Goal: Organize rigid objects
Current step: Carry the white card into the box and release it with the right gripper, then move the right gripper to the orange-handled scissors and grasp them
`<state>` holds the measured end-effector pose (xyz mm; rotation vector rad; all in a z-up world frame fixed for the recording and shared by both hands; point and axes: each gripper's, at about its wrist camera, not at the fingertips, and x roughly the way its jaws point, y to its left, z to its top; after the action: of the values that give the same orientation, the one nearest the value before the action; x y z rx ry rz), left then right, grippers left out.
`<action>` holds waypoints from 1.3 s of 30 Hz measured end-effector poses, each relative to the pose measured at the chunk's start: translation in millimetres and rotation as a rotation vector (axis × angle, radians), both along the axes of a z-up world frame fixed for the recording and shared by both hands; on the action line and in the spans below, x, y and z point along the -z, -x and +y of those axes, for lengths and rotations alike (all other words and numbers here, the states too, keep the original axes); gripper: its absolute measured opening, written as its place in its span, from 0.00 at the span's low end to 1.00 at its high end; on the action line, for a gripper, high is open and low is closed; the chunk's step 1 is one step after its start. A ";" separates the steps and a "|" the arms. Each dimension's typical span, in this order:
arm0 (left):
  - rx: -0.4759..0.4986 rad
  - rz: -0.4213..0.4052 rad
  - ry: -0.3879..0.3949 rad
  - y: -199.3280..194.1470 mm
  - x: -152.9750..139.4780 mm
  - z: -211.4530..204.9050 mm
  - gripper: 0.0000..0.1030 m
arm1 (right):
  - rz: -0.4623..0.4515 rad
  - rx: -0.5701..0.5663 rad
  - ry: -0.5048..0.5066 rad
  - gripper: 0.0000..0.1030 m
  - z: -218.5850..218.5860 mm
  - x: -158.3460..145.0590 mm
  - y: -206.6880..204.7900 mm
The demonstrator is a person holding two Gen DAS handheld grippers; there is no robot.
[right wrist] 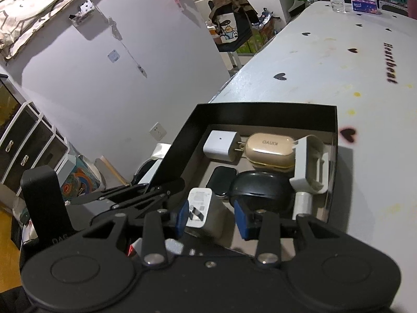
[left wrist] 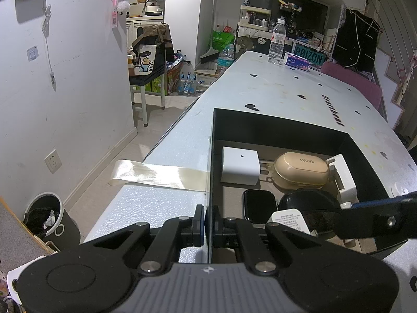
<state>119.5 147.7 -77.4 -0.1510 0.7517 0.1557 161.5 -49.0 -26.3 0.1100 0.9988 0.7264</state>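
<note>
A black open box [left wrist: 273, 122] [right wrist: 260, 107] sits on the white table. It holds a white cube adapter [left wrist: 239, 165], a gold earbud case [left wrist: 302, 169], a smartwatch [left wrist: 259, 204], a black round case [left wrist: 310, 203], a white holder [left wrist: 341, 174] and a white charger [left wrist: 289, 220] [right wrist: 200, 206]. My left gripper [left wrist: 208, 224] is shut on the box's left wall. My right gripper [right wrist: 211, 217] hangs over the box's near end, slightly open. The charger lies between and just past its blue pads, with a gap showing at the right pad.
A strip of tape [left wrist: 156, 173] hangs off the table's left edge [left wrist: 177, 130]. A water bottle [left wrist: 276, 41] and a tissue pack [left wrist: 297, 60] stand at the far end. A bin [left wrist: 49, 216] is on the floor to the left. A small white cylinder [right wrist: 303, 203] lies in the box's near right corner.
</note>
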 end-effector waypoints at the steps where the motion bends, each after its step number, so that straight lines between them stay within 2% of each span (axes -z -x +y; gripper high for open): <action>1: 0.000 0.000 0.000 0.0 0.0 0.0 0.04 | -0.003 0.006 0.004 0.40 -1.3 -0.8 1.2; 6: 0.000 0.000 0.001 0.0 0.0 0.1 0.04 | -0.056 0.037 0.021 0.55 -14.5 -11.5 13.6; 10: 0.000 0.000 0.000 0.0 0.0 0.1 0.04 | -0.104 0.070 0.037 0.75 -28.7 -19.3 26.1; 14: 0.000 0.000 0.000 0.0 0.0 0.1 0.04 | -0.149 0.117 0.076 0.82 -42.8 -24.2 36.2; 18: 0.000 0.000 0.000 0.0 -0.1 0.0 0.04 | -0.158 0.170 0.096 0.86 -58.1 -26.0 39.7; 20: 0.000 0.000 0.000 0.0 -0.1 0.2 0.04 | -0.176 0.203 0.110 0.93 -66.6 -27.0 42.7; 25: 0.000 0.000 0.000 0.0 -0.2 0.2 0.04 | -0.221 0.305 0.166 0.99 -88.6 -25.6 44.8; 32: 0.000 0.001 -0.002 0.0 0.0 0.5 0.04 | -0.224 0.427 0.303 1.00 -114.8 1.6 35.1; 39: 0.000 0.001 -0.001 0.0 -0.1 0.5 0.04 | -0.251 0.604 0.325 1.00 -154.3 27.9 29.0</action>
<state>119.5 148.2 -77.3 -0.1502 0.7523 0.1562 132.4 -203.3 -54.2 0.0313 0.7709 0.0198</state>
